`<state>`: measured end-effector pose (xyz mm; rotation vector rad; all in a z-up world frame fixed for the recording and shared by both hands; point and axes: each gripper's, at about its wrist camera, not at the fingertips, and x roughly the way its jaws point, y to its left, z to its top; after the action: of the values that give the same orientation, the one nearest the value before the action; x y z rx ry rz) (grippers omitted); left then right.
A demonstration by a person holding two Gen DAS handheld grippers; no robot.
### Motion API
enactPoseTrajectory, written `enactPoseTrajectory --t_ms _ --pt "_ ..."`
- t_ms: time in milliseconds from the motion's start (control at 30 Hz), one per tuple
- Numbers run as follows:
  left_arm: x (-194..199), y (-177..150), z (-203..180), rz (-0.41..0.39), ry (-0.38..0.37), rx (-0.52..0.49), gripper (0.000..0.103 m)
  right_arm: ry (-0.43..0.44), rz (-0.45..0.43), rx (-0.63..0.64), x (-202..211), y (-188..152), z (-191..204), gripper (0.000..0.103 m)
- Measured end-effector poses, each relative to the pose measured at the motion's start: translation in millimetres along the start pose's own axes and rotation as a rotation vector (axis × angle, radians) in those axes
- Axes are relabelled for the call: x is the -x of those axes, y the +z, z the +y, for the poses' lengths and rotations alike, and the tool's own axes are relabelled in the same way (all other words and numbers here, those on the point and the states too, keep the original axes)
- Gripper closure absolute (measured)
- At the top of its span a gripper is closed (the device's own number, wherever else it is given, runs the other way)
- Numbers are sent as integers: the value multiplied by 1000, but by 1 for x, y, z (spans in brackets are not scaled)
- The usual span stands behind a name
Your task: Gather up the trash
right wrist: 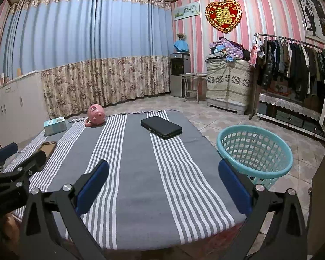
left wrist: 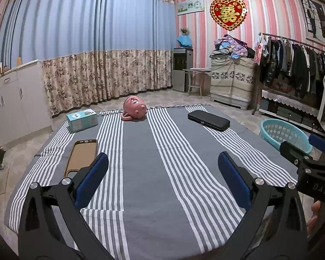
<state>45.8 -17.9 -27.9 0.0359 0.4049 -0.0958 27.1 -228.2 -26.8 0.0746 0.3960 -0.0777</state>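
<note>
Trash items: four things lie on the striped cloth (right wrist: 140, 173), none inside the basket that can be seen. The phone case (left wrist: 81, 157) lies flat by the cloth's left edge; the small teal box (left wrist: 82, 119) sits at the far left corner; the pink piggy bank (left wrist: 134, 108) lies tipped on its side at the far edge, near its middle; the black zip case (right wrist: 161, 127) lies flat toward the far right corner.

Basket: the teal basket (right wrist: 255, 149) stands upright on the floor tiles, just beside the cloth's right edge. Its mesh shows nothing inside, though the bottom is partly hidden by its rim. Likely put there so the right arm can drop things without crossing the cloth.

Left gripper (left wrist: 162, 173): jaws spread wide with nothing between them, held above the near edge of the cloth, the phone case just past its left finger.

Right gripper (right wrist: 163, 177): likewise wide apart and holding nothing, above the near right part of the cloth, the basket beside its right finger.

Stage, as a judgement: all four items are well apart, so each would need its own pick; the phone case is nearest the left gripper.
</note>
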Motion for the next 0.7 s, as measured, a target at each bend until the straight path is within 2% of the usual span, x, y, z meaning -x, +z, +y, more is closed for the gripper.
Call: enactPoseTrajectory --t_ms 700 --pt "8 5 -4 -34 14 -14 5 11 -26 -3 5 4 0 4"
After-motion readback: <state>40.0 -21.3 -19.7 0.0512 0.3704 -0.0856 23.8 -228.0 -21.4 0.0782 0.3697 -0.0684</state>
